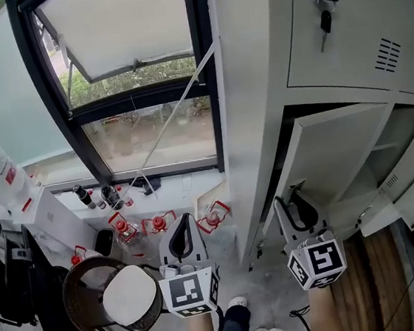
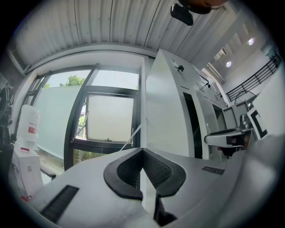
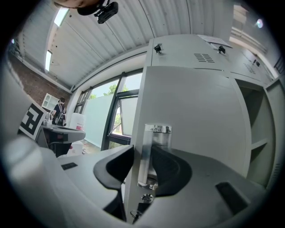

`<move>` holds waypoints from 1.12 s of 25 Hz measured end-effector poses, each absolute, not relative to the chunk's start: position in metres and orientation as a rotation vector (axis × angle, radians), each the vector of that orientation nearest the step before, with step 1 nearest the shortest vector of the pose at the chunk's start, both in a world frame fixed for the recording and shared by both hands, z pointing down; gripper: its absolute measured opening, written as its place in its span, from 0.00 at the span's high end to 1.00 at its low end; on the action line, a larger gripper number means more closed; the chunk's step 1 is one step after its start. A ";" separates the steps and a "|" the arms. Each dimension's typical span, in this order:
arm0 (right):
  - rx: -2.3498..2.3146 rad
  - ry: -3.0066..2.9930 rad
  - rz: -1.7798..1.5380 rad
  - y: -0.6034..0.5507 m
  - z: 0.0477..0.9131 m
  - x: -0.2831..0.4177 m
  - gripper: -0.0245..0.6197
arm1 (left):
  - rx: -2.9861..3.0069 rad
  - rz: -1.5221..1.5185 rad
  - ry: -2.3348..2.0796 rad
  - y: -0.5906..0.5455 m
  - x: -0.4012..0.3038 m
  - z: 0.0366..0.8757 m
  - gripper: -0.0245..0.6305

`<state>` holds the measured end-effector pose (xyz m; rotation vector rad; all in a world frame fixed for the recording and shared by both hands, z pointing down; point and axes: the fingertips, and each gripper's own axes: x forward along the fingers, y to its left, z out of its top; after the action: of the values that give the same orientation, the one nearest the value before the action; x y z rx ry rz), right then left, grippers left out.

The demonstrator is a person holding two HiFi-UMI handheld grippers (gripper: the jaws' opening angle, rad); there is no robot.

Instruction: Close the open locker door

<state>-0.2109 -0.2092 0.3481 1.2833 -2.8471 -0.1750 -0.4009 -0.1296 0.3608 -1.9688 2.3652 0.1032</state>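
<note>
The grey locker door (image 1: 331,150) stands swung out from the locker bank, hinged on its right side. My right gripper (image 1: 294,201) is at the door's free left edge. In the right gripper view, the door (image 3: 191,116) fills the middle and its chrome handle (image 3: 153,151) sits between the jaws of the right gripper (image 3: 143,149), with the pads against the door edge and the handle. My left gripper (image 1: 184,223) hangs to the left of the lockers, over the floor. Its pads meet at the tip (image 2: 142,150) with nothing between them.
A dark-framed window (image 1: 139,94) stands left of the lockers. Red-capped bottles (image 1: 158,222) lie on the floor below it. A water dispenser (image 1: 17,190) and a round bin (image 1: 80,287) stand at the left. A key (image 1: 324,16) hangs in the upper locker.
</note>
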 end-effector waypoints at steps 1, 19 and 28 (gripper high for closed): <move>1.282 -2.848 -0.174 -0.211 0.348 -0.213 0.76 | -1.974 0.105 2.362 -0.133 -0.402 0.361 0.96; 1.238 -2.867 -0.180 -0.243 0.348 -0.230 0.78 | -2.046 0.084 2.292 -0.179 -0.402 0.363 0.96; 1.198 -2.920 -0.152 -0.249 0.349 -0.227 0.76 | -2.066 0.082 2.272 -0.198 -0.394 0.363 0.96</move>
<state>-0.2274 -0.2491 0.3495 1.1979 -2.9200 -0.1525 -0.3944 -0.1976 0.3633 -2.0659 2.2719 0.0816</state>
